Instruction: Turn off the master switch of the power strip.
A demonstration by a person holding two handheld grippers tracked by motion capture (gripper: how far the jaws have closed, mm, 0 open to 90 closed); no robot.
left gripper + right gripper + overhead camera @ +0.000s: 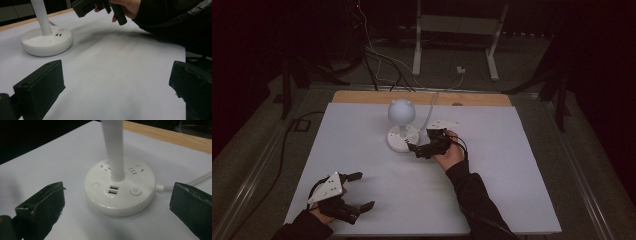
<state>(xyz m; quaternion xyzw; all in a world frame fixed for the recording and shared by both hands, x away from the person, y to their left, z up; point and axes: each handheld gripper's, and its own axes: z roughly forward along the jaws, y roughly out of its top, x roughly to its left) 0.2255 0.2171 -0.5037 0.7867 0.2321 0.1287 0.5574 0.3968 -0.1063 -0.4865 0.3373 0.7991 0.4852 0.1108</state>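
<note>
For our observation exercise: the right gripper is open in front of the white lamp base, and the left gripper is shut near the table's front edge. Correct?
Not quite. The left gripper is open, jaws wide apart in the left gripper view. The right gripper is open before the lamp base.

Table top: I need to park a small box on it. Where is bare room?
Free: the white sheet right of the sleeve, the far-left stretch left of the lamp, and the middle between the grippers. Crowded: around the lamp's base, where the right gripper is, and the near-left corner holding the left gripper.
</note>
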